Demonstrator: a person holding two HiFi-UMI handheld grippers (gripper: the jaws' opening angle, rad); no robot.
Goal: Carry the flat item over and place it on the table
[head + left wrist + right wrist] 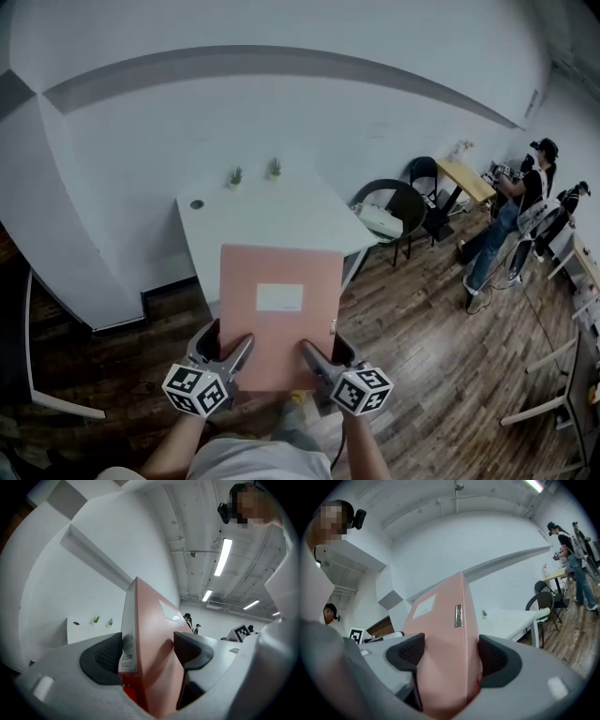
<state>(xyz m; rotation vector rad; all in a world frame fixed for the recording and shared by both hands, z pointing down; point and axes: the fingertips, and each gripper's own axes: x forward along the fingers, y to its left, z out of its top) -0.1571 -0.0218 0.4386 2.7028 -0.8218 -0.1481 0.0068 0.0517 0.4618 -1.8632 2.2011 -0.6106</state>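
A flat pink file box with a white label is held level in the air, in front of the white table. My left gripper is shut on its near left corner and my right gripper is shut on its near right corner. In the left gripper view the pink file box stands on edge between the dark pads. In the right gripper view the pink file box fills the gap between the pads. The box's far edge overlaps the table's near edge in the head view.
Two small potted plants stand at the table's far edge. A black chair sits at the table's right side, with another chair and a wooden desk behind. A person stands at far right on the wooden floor.
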